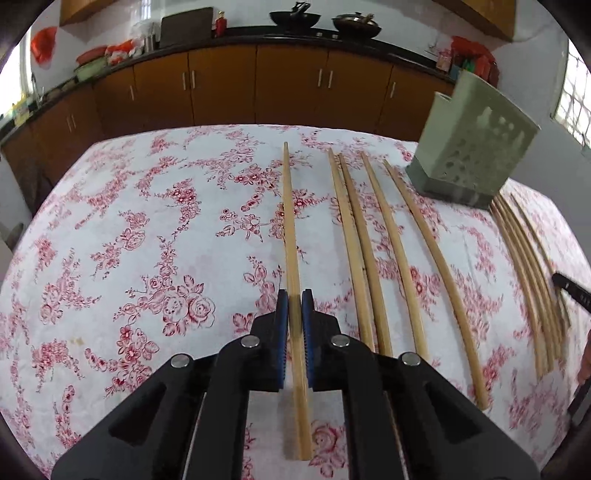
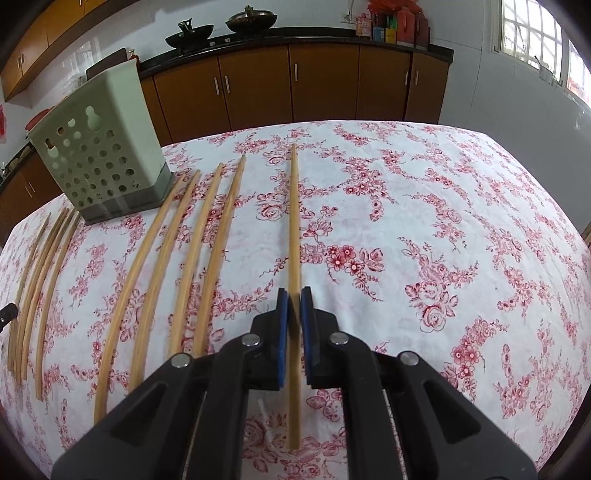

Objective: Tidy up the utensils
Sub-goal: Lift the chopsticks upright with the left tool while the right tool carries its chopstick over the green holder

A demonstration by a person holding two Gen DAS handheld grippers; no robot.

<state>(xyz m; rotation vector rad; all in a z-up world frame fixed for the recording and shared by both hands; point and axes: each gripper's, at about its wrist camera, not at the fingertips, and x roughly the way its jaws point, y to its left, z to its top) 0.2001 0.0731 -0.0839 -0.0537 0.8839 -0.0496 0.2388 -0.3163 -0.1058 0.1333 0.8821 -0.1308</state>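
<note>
Several wooden chopsticks lie in a row on the floral tablecloth. My left gripper is shut on the leftmost chopstick, which runs forward between its blue pads. My right gripper is shut on the rightmost chopstick. A green perforated utensil holder stands upright at the back, to the right in the left wrist view and to the left in the right wrist view. Loose chopsticks lie between the two grippers.
Another group of chopsticks lies beside the holder; it also shows in the right wrist view. Brown kitchen cabinets with woks on the counter stand beyond the table's far edge. A window is at the right.
</note>
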